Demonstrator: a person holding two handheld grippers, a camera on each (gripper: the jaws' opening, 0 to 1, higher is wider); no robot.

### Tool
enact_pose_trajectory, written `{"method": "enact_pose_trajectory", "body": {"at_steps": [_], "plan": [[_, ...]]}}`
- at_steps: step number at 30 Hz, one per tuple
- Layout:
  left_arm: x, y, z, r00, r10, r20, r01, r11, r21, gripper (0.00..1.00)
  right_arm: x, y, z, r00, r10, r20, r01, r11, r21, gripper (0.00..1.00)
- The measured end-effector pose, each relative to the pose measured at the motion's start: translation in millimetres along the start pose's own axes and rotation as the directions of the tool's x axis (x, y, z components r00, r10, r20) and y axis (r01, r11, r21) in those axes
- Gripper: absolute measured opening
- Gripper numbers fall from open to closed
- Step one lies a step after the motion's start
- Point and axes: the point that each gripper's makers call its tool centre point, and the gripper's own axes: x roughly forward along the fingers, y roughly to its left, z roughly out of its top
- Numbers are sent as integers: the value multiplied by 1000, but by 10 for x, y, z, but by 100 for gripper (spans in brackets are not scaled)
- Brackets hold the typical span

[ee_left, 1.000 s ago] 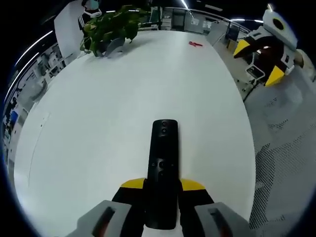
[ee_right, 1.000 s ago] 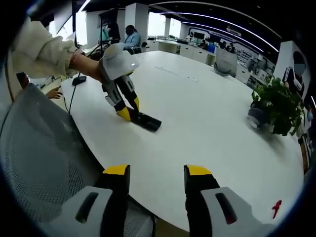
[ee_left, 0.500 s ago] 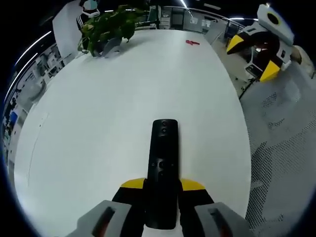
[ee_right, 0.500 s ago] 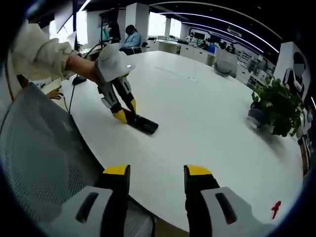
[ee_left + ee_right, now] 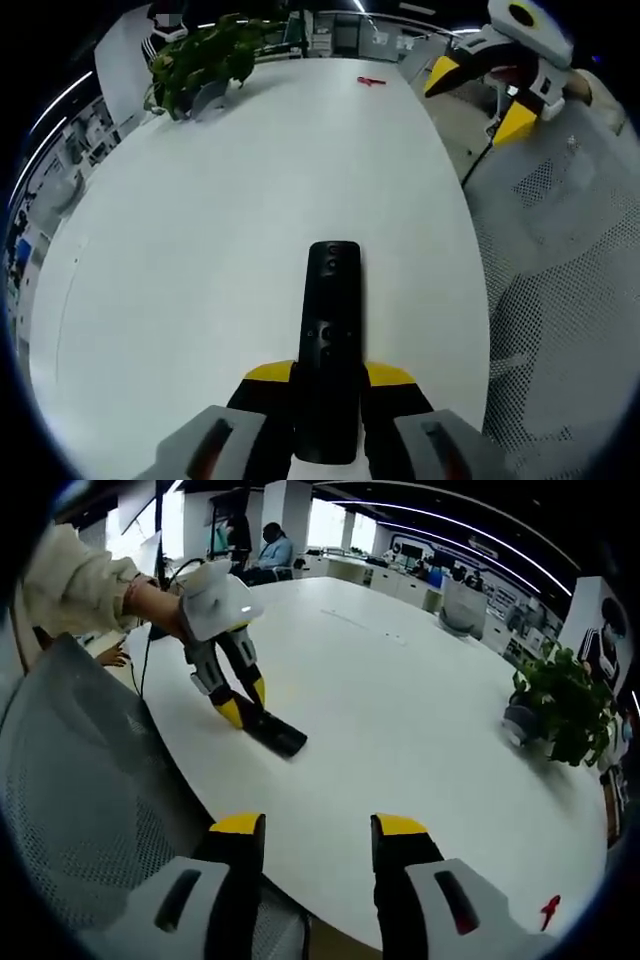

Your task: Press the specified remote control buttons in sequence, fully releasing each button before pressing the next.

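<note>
**Remote clamped, pressing gripper well off the worktop**

At the bottom centre of the left gripper view, your left gripper has its jaws closed on the near end of the black remote control, one yellow tip on each side of the body. The remote lies flat on the white worktop and points up the frame, its buttons facing the camera. In the right gripper view you see the same grip from afar, at the upper left, with the remote's free end resting on the worktop close to its near edge.

Your right gripper has its jaws parted with nothing between them, and it hangs over the near edge of the worktop, well apart from the remote. In the left gripper view it sits at the upper right, beyond the worktop's rim and above a mesh chair back.

Judging from this, no button is being pressed now. The risks ahead: a yellow tip is broad next to the small buttons, so you may catch two at once; a hard press on the free end could pivot the remote in your left grip; and the left jaws may cover buttons near the held end.

A potted plant and a small red object stand far up the worktop, clear of your path.
</note>
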Motion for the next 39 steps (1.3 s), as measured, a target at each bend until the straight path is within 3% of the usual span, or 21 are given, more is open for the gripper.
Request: {"method": "enact_pose_trajectory", "body": {"at_steps": [11, 20, 27, 33, 39], "plan": [[-7, -144, -19, 1000, 0, 20, 0, 1000, -5, 24, 12, 22, 0, 1000, 12, -6, -12, 1000, -16, 43], [-22, -319, -34, 997, 0, 79, 4, 999, -44, 24, 17, 57, -5, 1000, 26, -14, -26, 999, -33, 42], [-56, -475, -74, 989, -41, 143, 46, 998, -34, 24, 26, 96, 6, 999, 36, -17, -36, 998, -45, 42], [-83, -672, -129, 974, -104, 200, 97, 994, 45, 24, 25, 80, -7, 999, 24, -27, -25, 999, -46, 42], [-81, -675, -118, 957, -116, 265, 110, 993, 36, 24, 25, 57, -31, 999, 8, -40, -10, 999, -44, 42]]}}
